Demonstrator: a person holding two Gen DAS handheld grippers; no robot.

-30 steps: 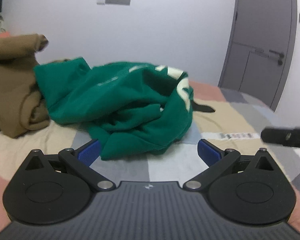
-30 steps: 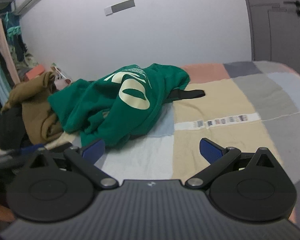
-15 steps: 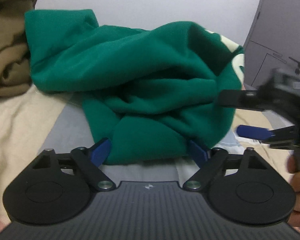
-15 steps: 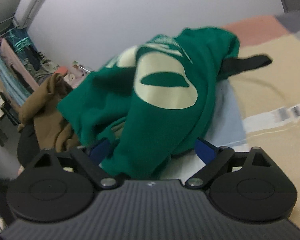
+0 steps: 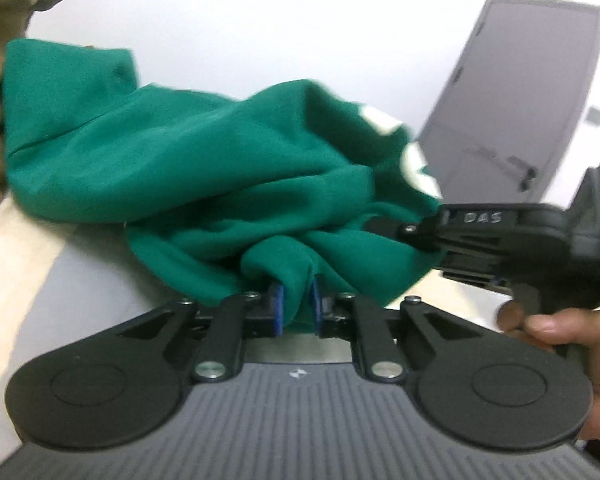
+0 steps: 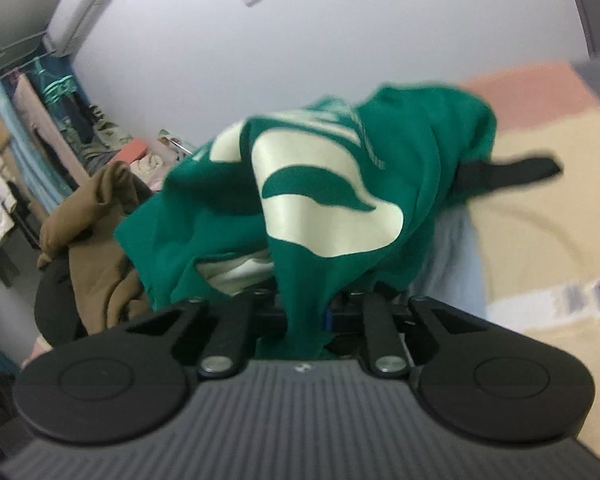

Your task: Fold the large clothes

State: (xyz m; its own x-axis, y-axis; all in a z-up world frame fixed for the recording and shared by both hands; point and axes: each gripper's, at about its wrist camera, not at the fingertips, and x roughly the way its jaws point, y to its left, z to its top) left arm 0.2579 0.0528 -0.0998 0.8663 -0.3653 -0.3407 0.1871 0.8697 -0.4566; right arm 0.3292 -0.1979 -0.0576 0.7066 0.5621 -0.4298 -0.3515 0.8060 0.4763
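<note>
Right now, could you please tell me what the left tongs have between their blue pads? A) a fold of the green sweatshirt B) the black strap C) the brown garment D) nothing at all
A: in the left wrist view the left tongs are closing on a bunched fold of the green sweatshirt, with a blue pad on either side of the cloth.

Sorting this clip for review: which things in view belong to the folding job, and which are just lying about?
In the job:
- crumpled green sweatshirt with cream print
- left gripper, closing on it
- right gripper, closing on it

Lying about:
- bunched brown garment
- black strap
- patchwork bedspread
</note>
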